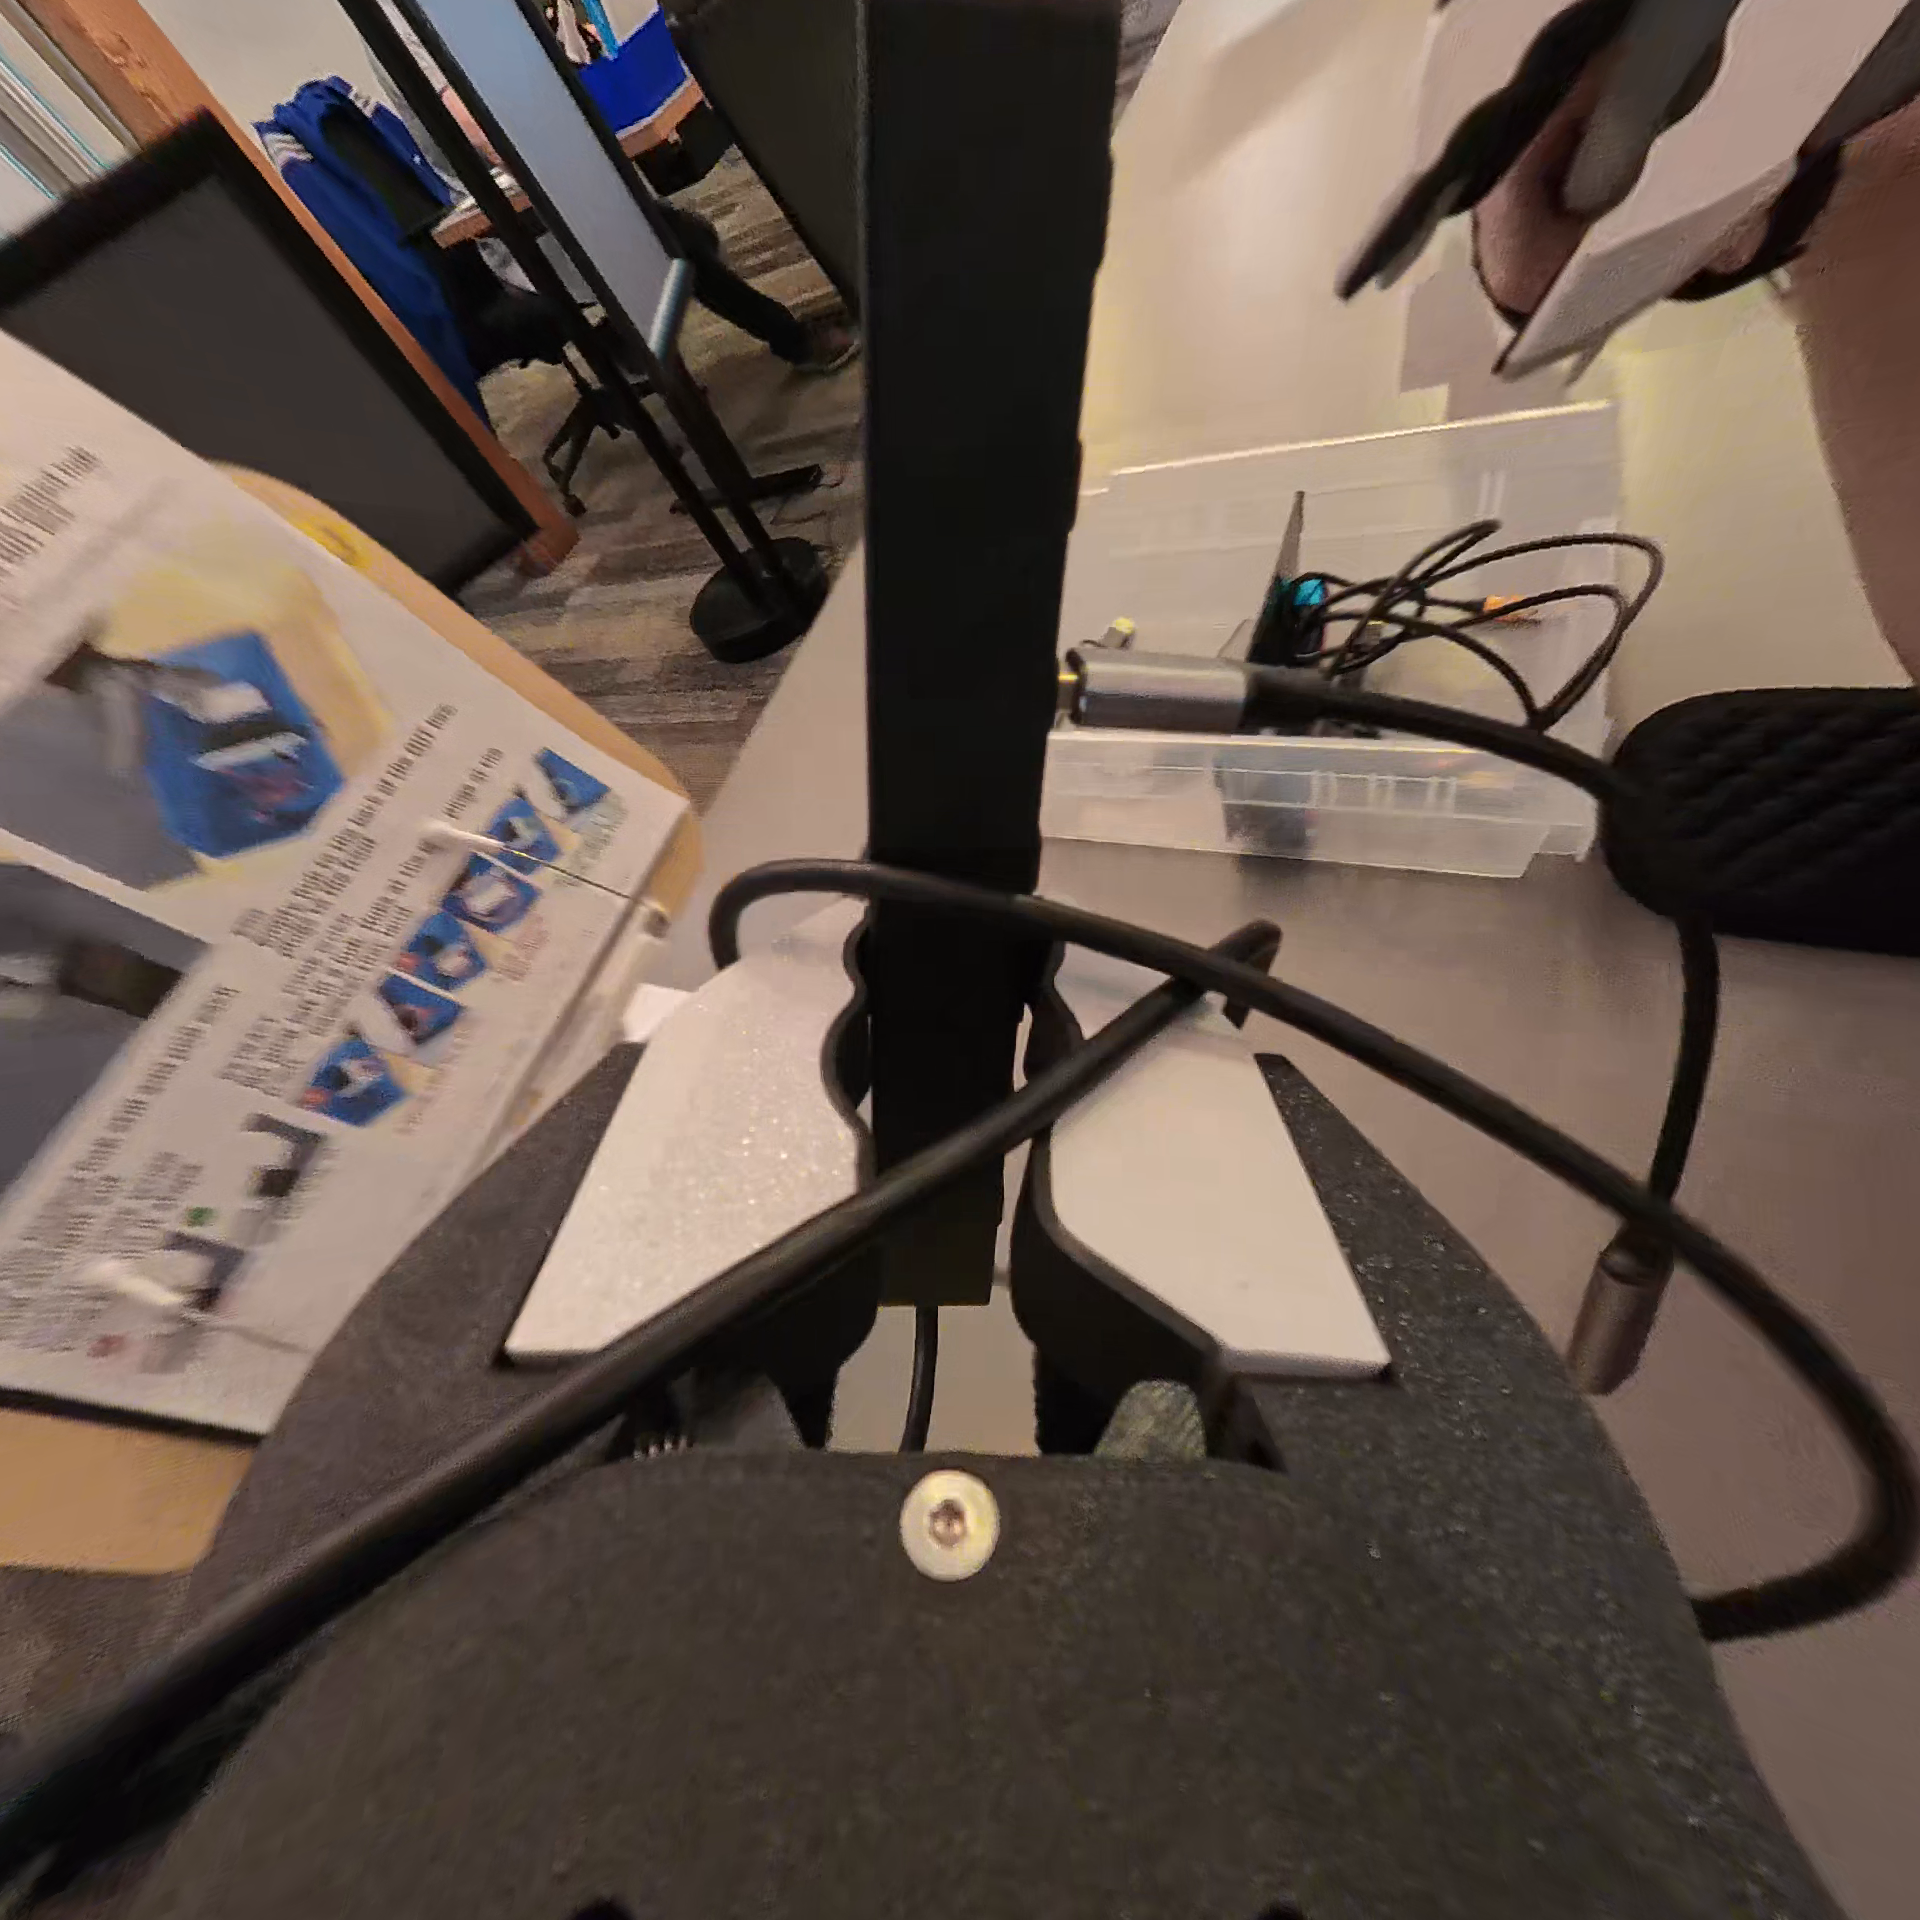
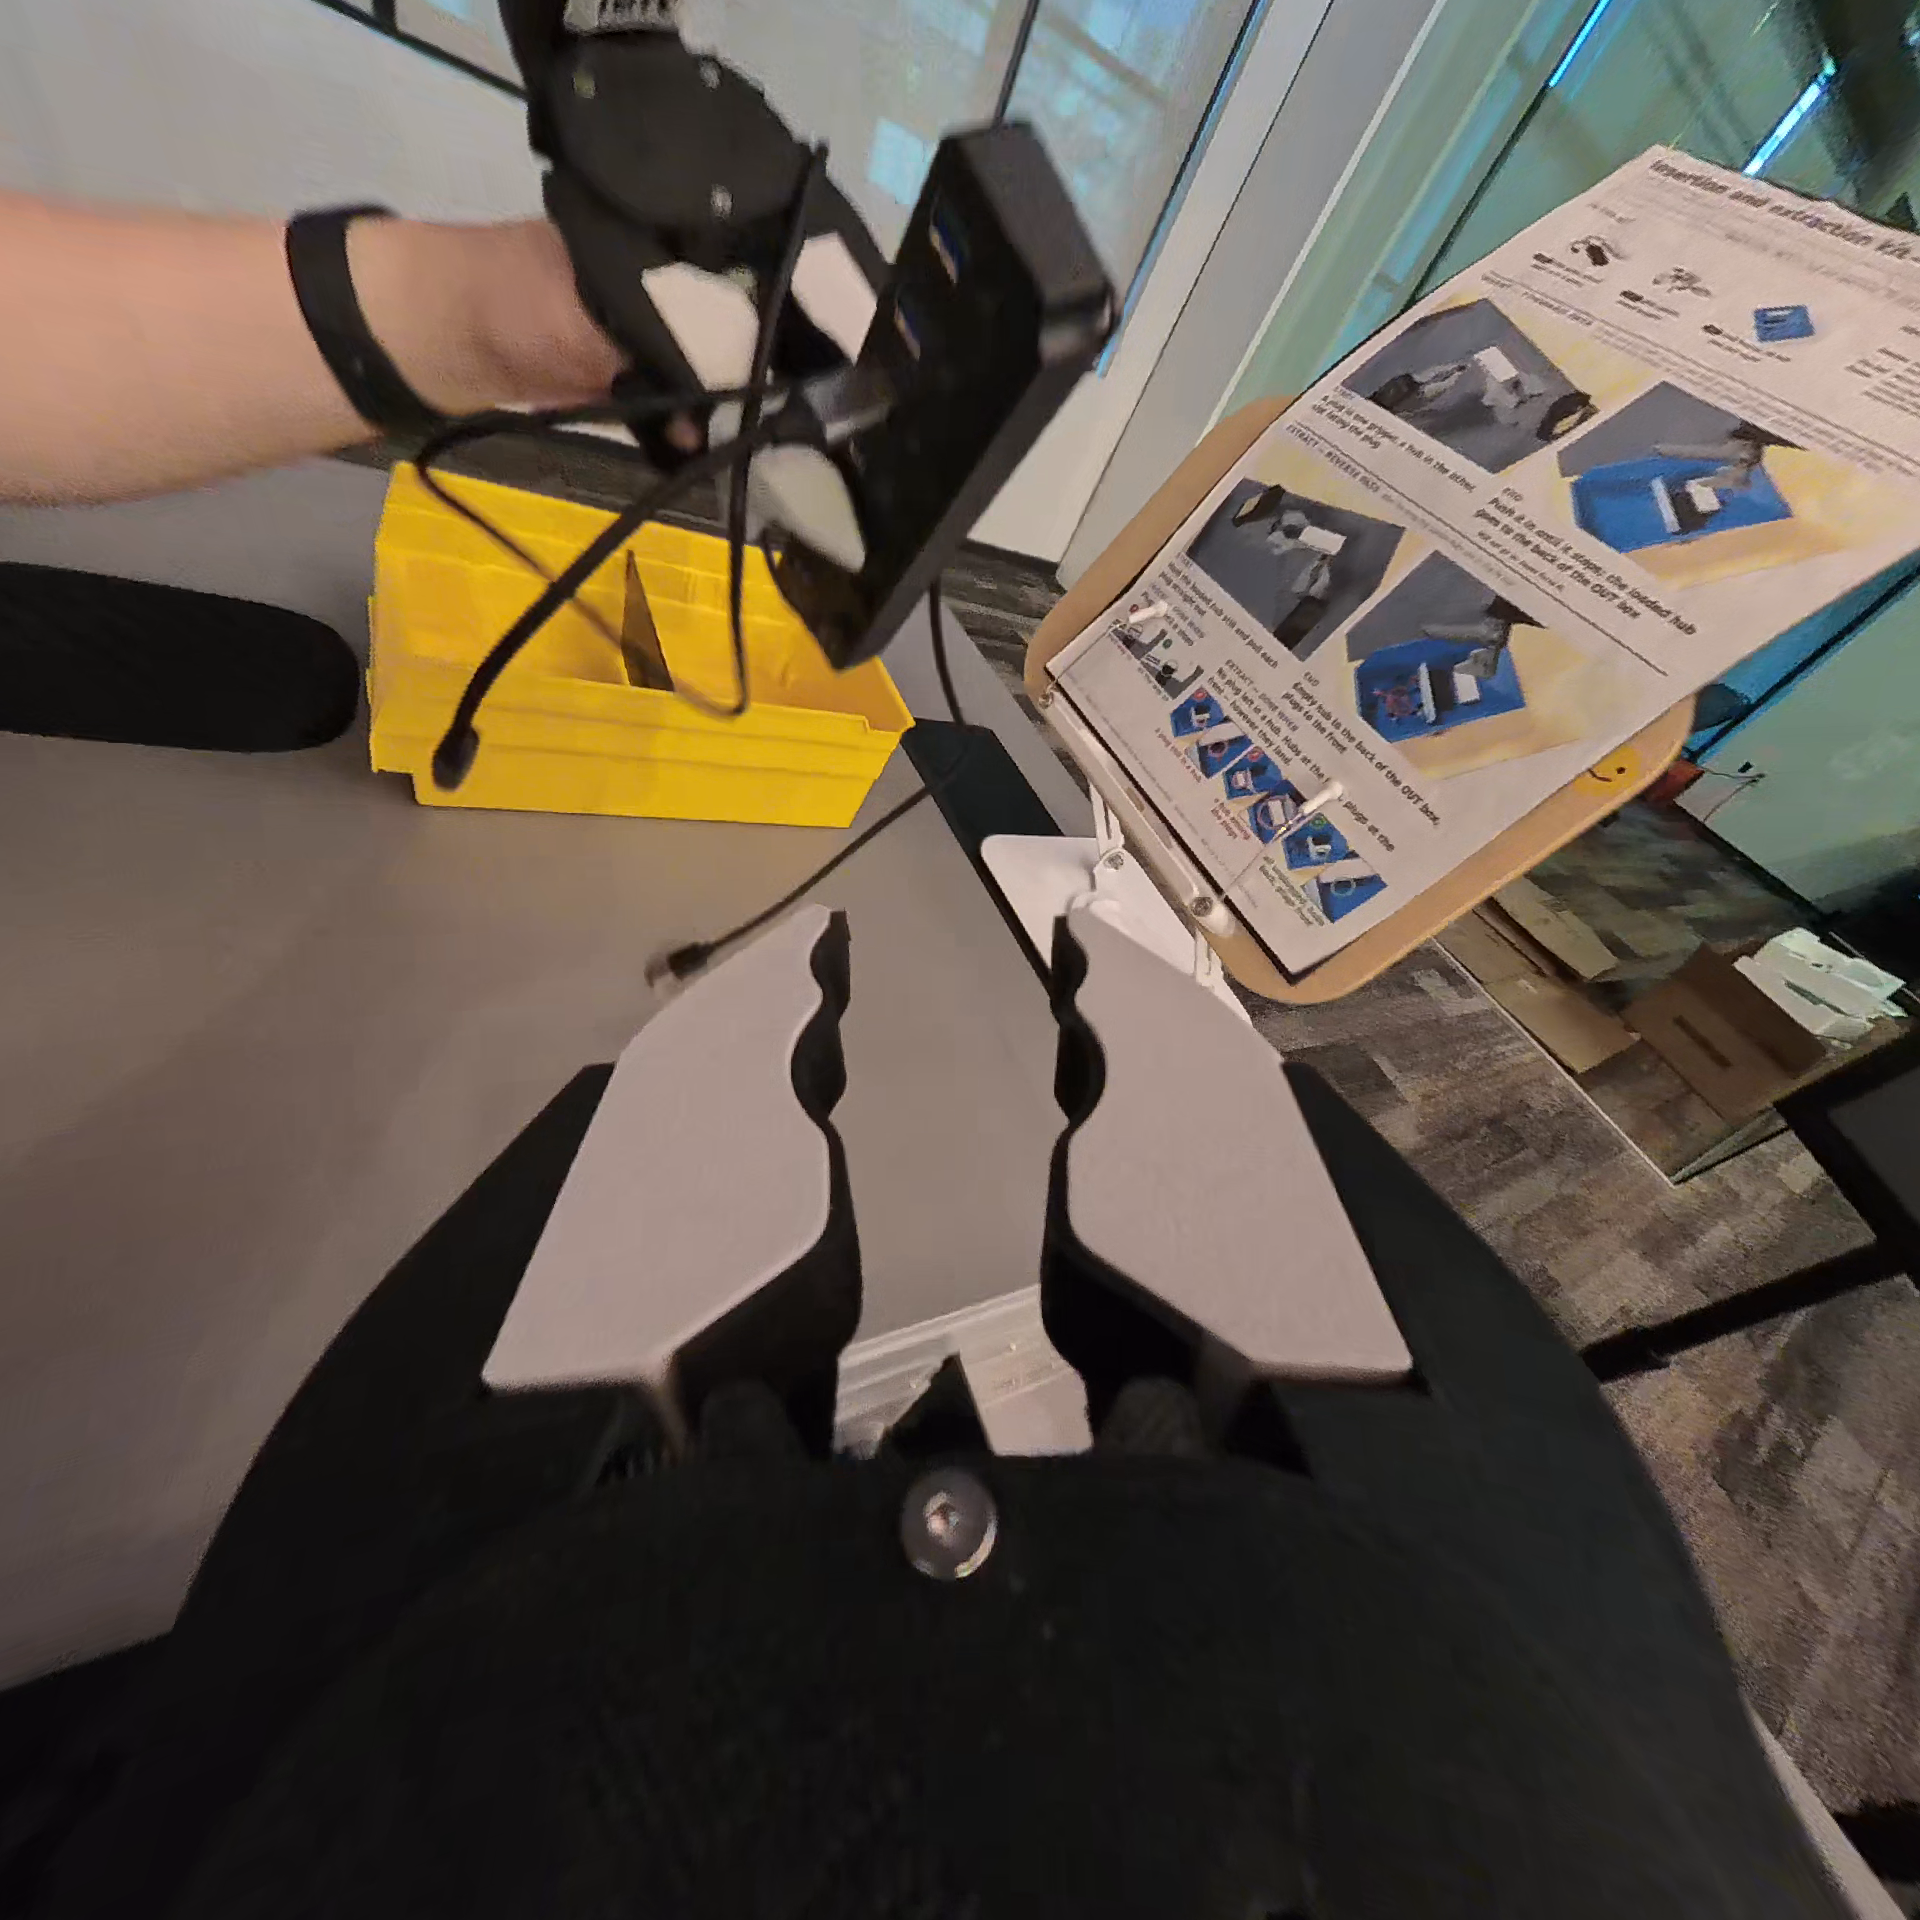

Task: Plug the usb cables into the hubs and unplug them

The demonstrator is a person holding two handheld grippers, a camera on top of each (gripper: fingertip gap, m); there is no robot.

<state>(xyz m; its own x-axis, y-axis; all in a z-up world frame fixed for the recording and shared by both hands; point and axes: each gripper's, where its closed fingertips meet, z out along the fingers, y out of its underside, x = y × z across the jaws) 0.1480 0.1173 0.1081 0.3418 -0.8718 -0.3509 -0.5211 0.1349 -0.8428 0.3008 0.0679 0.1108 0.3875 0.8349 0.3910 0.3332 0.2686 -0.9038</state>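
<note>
Black and slab-shaped, the plastic USB hub (image 1: 977, 582) stands pinched between the jaws of your left gripper (image 1: 940, 1049), raised off the grey matte tabletop (image 1: 1351, 1018). One grey metal-shelled plug (image 1: 1164, 688) appears seated in its side, its thin black cable (image 1: 1455, 1091) looping over the fingers. Your right gripper (image 2: 945, 997) hangs empty, jaws spread. Judged step: unplugging; next, close the right jaws on that plug shell and draw it straight out. Beyond: a clear plastic tray (image 1: 1330, 790), a yellow bin (image 2: 623, 717), a printed instruction sheet (image 2: 1455, 540), patterned carpet (image 2: 1662, 1299).
</note>
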